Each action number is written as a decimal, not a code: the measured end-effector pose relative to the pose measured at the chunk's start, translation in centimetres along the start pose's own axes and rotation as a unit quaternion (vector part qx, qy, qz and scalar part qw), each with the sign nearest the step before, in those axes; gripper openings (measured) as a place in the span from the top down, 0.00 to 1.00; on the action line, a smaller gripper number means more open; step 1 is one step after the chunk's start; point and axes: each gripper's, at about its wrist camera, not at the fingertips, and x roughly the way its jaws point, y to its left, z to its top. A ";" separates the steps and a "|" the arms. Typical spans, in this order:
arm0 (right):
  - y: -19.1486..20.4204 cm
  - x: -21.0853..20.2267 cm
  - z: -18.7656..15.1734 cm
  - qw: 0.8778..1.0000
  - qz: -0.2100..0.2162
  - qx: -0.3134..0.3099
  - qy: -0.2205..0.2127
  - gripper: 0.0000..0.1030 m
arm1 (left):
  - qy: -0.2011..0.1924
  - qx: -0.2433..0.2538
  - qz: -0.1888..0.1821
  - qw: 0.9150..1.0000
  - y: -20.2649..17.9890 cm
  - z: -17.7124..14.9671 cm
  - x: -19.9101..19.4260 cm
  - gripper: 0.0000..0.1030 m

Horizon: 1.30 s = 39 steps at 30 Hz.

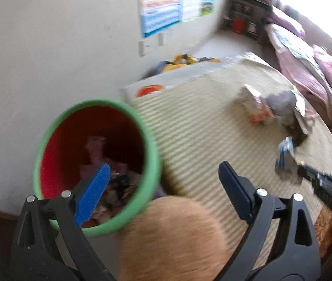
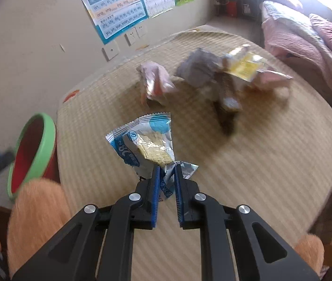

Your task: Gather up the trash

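A bedroom with pale walls hung with alphabet posters [image 2: 116,7] holds a low surface covered by a striped woven straw mat [image 2: 248,164], with pink bedding [image 2: 306,37] heaped along its far right edge.

At the far left, off the mat's edge, stands the round bin with a green rim and red inside [image 1: 95,164], already holding several crumpled wrappers at its bottom. The left gripper [image 1: 166,175] hangs over it with jaws spread wide and nothing between them; one blue finger pad [image 1: 95,187] overlaps the bin's mouth in the left wrist view.

Further right, the right gripper [image 2: 167,173] is clenched on the twisted tail of a blue-and-white foil snack wrapper [image 2: 147,142], which stands up from the pads above the mat. The grip looks thin, catching only the crinkled silver end.

Beyond it, mid-mat, lies a loose pile of remaining trash: a pink crumpled wrapper [image 2: 156,82], a grey one [image 2: 201,68] and a yellow sachet [image 2: 245,66].

The likely risk is the wrapper slipping out during the swing leftward to the bin, since slick foil pinched at its tip could slide free. It might also catch the green rim and fall outside, onto the floor.
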 end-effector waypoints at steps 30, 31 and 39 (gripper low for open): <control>-6.7 -2.5 -3.6 0.991 0.054 0.108 -0.062 0.49 | 0.079 0.006 -0.006 0.997 -16.2 10.6 15.2 0.29; -6.7 -2.6 -3.6 0.991 0.054 0.109 -0.063 0.49 | 0.080 0.007 -0.005 0.997 -16.5 10.8 15.6 0.29; -6.4 -2.6 -3.6 0.991 0.053 0.103 -0.066 0.49 | 0.093 0.043 -0.019 0.995 -18.4 11.0 16.6 0.49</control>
